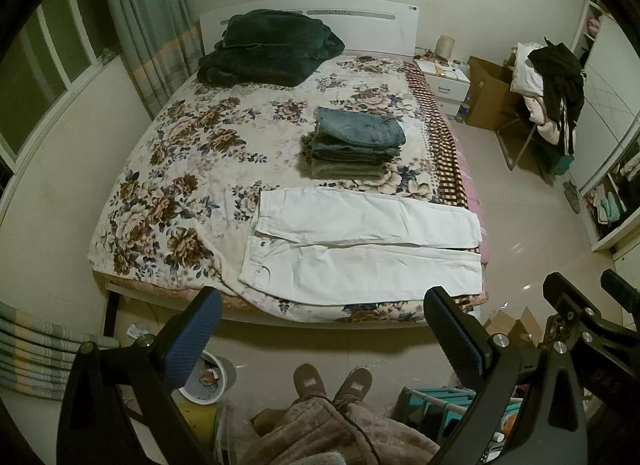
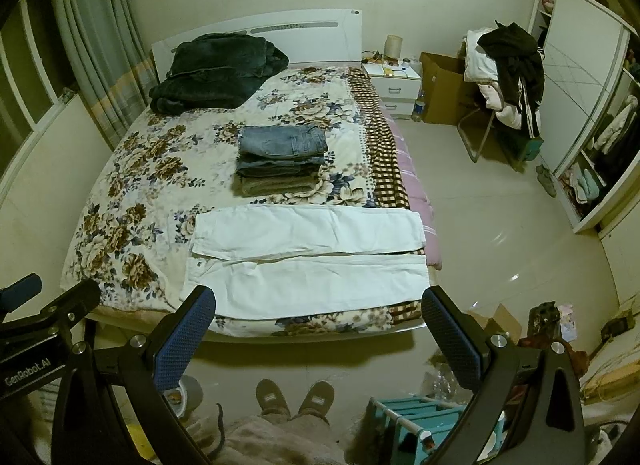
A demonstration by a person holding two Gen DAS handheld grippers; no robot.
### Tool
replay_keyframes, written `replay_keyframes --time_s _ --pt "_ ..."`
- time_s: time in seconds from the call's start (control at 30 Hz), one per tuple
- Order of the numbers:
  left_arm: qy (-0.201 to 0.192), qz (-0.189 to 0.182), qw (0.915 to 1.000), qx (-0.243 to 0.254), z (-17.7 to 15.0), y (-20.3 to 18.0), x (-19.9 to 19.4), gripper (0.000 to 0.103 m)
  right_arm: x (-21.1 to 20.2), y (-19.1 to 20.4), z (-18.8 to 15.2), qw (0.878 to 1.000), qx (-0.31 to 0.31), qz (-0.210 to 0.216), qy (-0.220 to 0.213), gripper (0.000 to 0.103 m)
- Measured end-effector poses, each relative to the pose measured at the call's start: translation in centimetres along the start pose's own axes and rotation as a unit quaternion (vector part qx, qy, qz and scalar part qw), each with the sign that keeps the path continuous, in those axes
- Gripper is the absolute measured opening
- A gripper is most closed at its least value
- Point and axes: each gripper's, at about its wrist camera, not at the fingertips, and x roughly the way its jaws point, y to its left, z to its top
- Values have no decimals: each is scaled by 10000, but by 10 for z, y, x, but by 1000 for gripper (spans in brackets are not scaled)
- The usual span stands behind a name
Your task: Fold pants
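Now spread flat along the bed's (image 1: 132, 201) near edge for folding, white pants (image 1: 360, 249) await; left gripper (image 1: 320, 329) and right gripper (image 2: 316, 325) hover released, holding nothing.

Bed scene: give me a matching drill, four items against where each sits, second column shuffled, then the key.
Items:
1. white pants
2. stack of folded jeans
3. dark green blanket
4. nightstand

Places:
A. against the headboard
B. mid-bed
C. on the floor beside the bed's head
D. spread flat along the bed's foot edge

Pairs: 1-D, 2-B, 3-A, 4-C
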Motion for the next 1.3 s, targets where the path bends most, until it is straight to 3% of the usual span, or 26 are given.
replay_keyframes --time_s 1.3 --pt "6 -22 10000 22 27 -24 -4 103 -6 0 12 10000 15 -63 -66 103"
